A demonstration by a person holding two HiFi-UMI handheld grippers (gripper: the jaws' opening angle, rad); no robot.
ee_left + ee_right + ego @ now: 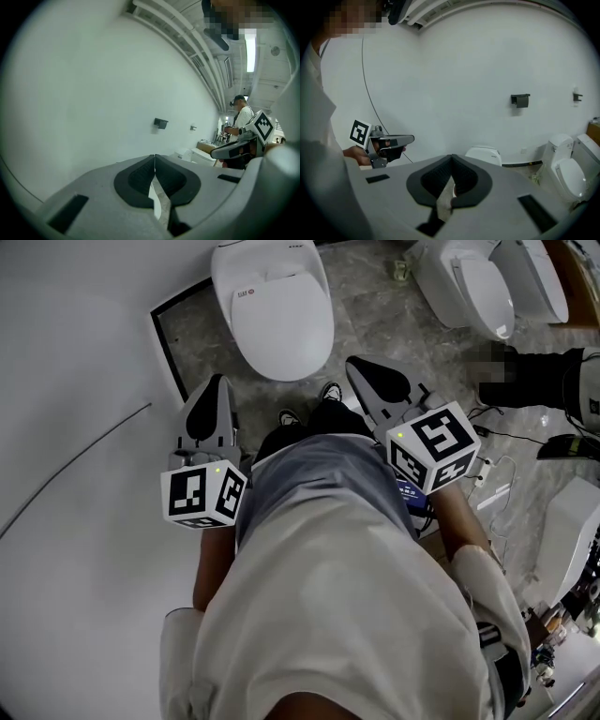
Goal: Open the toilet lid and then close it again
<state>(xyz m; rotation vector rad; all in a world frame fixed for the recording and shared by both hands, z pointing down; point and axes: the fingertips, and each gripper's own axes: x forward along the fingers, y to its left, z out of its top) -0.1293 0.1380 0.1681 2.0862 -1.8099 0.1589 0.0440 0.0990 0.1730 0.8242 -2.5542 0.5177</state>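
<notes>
While the head view looks steeply down on both tools and the toilet [272, 306] at once, only the two gripper views show how the fingers stand. The left gripper [154, 158] has its dark pads pressed together at the tips, holding nothing. The right gripper [451, 158] is closed on nothing in the same way.

Seen from above, the toilet sits on the marbled floor [375, 306] ahead of both sets of fingertips, well apart from them and roughly between the lines they point along. Its lid [286, 329] lies flat on the bowl, so the bowl's inside is hidden.

The right gripper view shows the toilet just beyond the closed fingertips, against the white wall [478, 70]. The other gripper and its marker cube [360, 132] lie off to the left of the fingers. A black holder [520, 100] hangs on the wall above and to the right of the fingertips. Two more toilets [569, 164] stand far to their right, and a thin cable [368, 93] runs down the wall to their left.

The left gripper view misses the toilet and shows mostly bare wall. Far to the right of its fingers stands a distant person in a white top [243, 117].

In the head view, the wearer's own torso [337, 596] covers the floor behind the fingers.
</notes>
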